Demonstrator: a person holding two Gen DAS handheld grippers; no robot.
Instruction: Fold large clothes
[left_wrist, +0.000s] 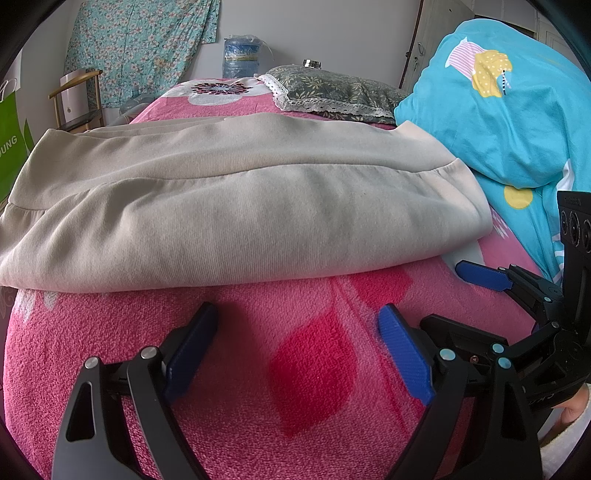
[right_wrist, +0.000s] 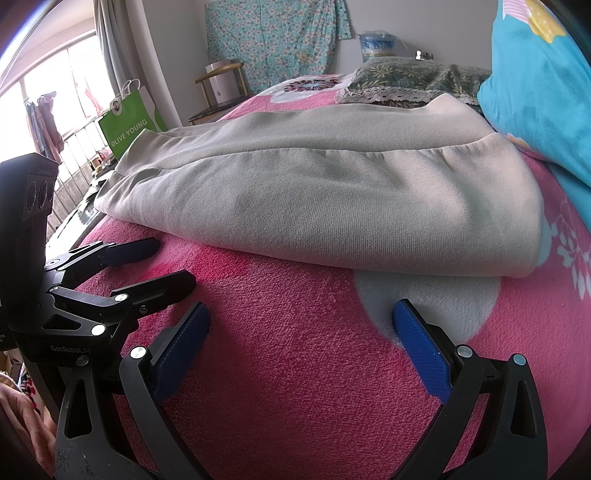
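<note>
A beige sweatshirt (left_wrist: 229, 206) lies folded in layers across a pink fleece blanket (left_wrist: 295, 369) on the bed; it also shows in the right wrist view (right_wrist: 332, 199). My left gripper (left_wrist: 295, 325) is open and empty, just short of the garment's near folded edge. My right gripper (right_wrist: 301, 321) is open and empty, also just short of that edge. The right gripper appears at the right of the left wrist view (left_wrist: 424, 295), and the left gripper at the left of the right wrist view (right_wrist: 173, 262).
A turquoise quilt (left_wrist: 498, 110) is heaped at the right, touching the garment. A floral pillow (left_wrist: 332, 92) lies behind. A wooden chair (right_wrist: 221, 88), a green shopping bag (right_wrist: 129, 129) and a window stand to the left of the bed.
</note>
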